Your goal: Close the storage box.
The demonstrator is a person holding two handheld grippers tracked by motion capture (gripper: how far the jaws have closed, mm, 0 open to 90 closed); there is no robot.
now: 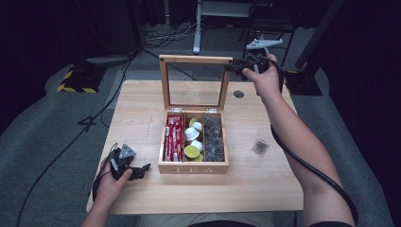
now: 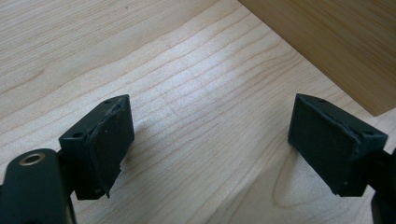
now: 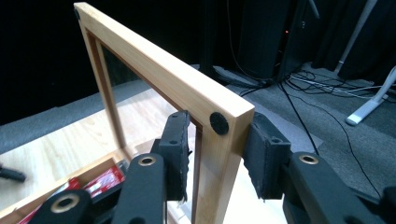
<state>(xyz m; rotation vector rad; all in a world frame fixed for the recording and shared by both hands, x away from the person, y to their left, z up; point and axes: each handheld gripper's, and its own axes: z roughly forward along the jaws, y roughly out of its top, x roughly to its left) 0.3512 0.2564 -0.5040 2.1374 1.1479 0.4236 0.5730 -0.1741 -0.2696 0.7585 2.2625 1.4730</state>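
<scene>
Right tool [image 3: 217,158] clamps the upright lid [image 3: 163,77] of the tea box [image 1: 193,168], so opening looks done; left tool [image 2: 210,144] rests wide on the worktop [image 2: 196,84].

Tea box [image 1: 193,168]: light bamboo-tan wood, pale "TEA" lettering on front wall. Lid [image 1: 195,60]: same tan frame, clear pane, black round pad at corner. Contents: red sachets [image 1: 174,138] at 9 o'clock, white and lime-green capsules [image 1: 193,142] centre, dark grey pods [image 1: 213,139] at 3 o'clock. Table [image 1: 265,184]: pale wood grain. Both grippers black.
</scene>
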